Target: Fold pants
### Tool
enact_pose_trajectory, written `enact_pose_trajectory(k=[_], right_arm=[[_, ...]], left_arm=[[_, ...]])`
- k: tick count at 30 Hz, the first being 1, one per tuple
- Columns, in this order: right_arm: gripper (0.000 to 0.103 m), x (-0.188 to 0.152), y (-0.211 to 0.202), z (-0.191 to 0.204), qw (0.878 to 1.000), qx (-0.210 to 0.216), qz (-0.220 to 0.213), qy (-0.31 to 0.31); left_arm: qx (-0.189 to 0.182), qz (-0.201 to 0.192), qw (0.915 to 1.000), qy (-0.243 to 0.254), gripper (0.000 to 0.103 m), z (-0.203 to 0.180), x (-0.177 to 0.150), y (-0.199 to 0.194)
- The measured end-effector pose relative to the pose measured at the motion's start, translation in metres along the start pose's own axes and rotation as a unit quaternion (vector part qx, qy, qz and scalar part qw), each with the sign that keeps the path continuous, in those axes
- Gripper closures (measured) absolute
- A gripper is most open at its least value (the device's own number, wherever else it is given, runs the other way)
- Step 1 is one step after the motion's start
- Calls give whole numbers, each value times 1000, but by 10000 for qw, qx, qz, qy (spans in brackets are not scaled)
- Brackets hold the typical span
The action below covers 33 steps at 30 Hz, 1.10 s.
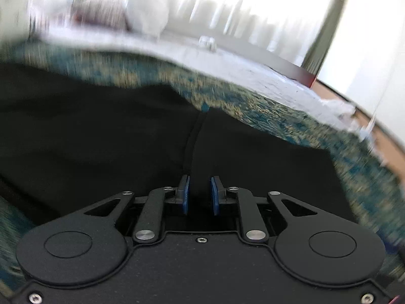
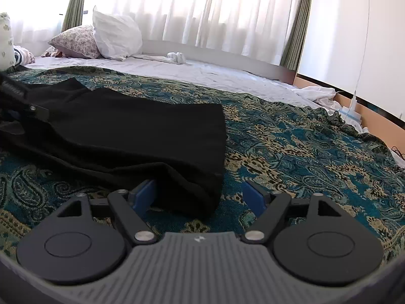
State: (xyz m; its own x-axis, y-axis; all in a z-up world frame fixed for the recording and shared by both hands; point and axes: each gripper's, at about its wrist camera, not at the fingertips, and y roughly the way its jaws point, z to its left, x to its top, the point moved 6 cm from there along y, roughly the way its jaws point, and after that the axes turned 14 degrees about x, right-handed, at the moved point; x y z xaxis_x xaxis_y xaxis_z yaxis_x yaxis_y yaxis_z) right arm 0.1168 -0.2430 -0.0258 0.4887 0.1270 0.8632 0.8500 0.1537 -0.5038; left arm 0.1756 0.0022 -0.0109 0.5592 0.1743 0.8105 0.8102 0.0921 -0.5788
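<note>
Black pants lie spread on a teal paisley bedspread. My right gripper is open and low over the bed. The near corner of the pants' end lies between its blue pads, and the right pad stands clear of the cloth. In the blurred left wrist view, the pants fill the middle. My left gripper has its jaws drawn close on a raised ridge of the black fabric. Part of the left gripper shows at the left edge of the right wrist view, on the far end of the pants.
Beyond the bedspread lies a white sheet with a white pillow, a floral pillow and a small rolled white cloth. Curtains hang behind. A white wall and crumpled white cloth stand at the right.
</note>
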Motion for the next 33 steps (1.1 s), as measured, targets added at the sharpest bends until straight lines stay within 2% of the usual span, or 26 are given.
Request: enact_pose_trajectory(k=[1,3,5,7,9,11,13,14,16,17,19,21,23,25,30,33], right_arm=[[18,0,0,0,10000,-6,7,-1],[18,-1,-1,-1,10000,-11,12,3],[18,-1,-2,0,10000,-26,16,-2],[18,-2,-3,0,10000,-64,19,-35],[18,-3,-4,0,9999,-81,30,-53],[17,-4,-5,-2,10000,-84,31,-29],[17,-4,-5,-2,10000,-88,25,-7],[17,-4,-5,-2,10000,-92,19,4],[17,-4,-4,-2,9999,-105,18,20],[17,-4,-4,-2,9999,-115,11,20],[17,-3,-4,-1,9999,-140,4,5],[17,-3,-4,-1,9999,-151,5,-26],[17,-3,-5,-1,9997,-239,33,-106],[16,-3,-5,-4,9992,-377,58,-157],[15,-6,-8,-19,9991,-407,64,131],[14,-8,-11,-23,9989,-448,45,152]], left_arm=[[100,-131,9998,136,95,0,-1,-4],[165,-146,9995,235,95,4,-4,-6],[198,48,9996,211,92,8,-7,-1],[67,209,9998,41,91,13,-9,-1],[-187,437,9986,-239,81,20,-7,-1],[-555,609,9945,-642,52,27,-5,-2],[-785,757,9907,-811,42,28,-4,1],[-804,837,9907,-714,41,24,-3,4],[-700,831,9933,-387,43,15,-5,7],[-623,796,9946,-231,54,9,-5,8],[-457,690,9966,3,86,2,-5,6],[-429,444,9981,-74,88,0,-2,-1],[-217,-12,9996,184,88,-2,5,-13],[-52,-198,9990,399,88,-2,7,-18],[160,249,9987,426,87,10,-3,2],[154,116,9979,614,86,8,-8,1]])
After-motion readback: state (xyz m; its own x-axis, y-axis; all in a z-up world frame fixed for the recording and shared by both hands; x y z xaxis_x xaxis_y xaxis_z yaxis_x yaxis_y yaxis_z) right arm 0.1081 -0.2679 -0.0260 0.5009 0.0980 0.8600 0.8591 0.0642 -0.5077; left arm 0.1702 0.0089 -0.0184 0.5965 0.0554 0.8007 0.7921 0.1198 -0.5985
